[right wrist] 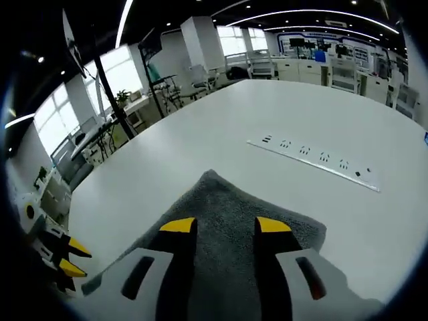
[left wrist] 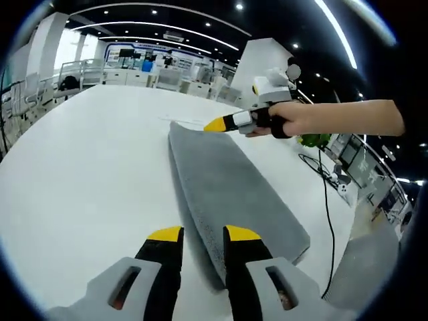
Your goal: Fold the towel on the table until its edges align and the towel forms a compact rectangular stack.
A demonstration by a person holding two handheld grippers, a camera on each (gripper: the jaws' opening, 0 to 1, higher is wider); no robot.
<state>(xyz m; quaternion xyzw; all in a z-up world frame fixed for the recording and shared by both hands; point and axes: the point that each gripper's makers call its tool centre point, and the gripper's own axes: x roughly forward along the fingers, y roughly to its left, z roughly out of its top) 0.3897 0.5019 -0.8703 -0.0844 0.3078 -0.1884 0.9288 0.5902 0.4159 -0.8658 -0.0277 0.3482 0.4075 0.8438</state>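
Both grippers, left (left wrist: pixel 203 233) & right (right wrist: pixel 226 225), are hovering w/ jaws spread, gripping nothing, at opposite ends of the gray towel (left wrist: pixel 227 194), which is lying as a long folded strip on the white table (left wrist: pixel 87 174). Step looks like pre-grasp; next prob. needs clamping one end & carrying it over to the other end.

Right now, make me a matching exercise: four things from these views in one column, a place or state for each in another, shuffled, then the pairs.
1. towel
2. power strip
3. left tongs
4. right tongs

A. open, over the towel's near edge, beside a black cable
B. recessed in the table top
C. grey, folded into a long strip
D. open, over the towel's end near the strip

Pairs: 1-C, 2-B, 3-A, 4-D
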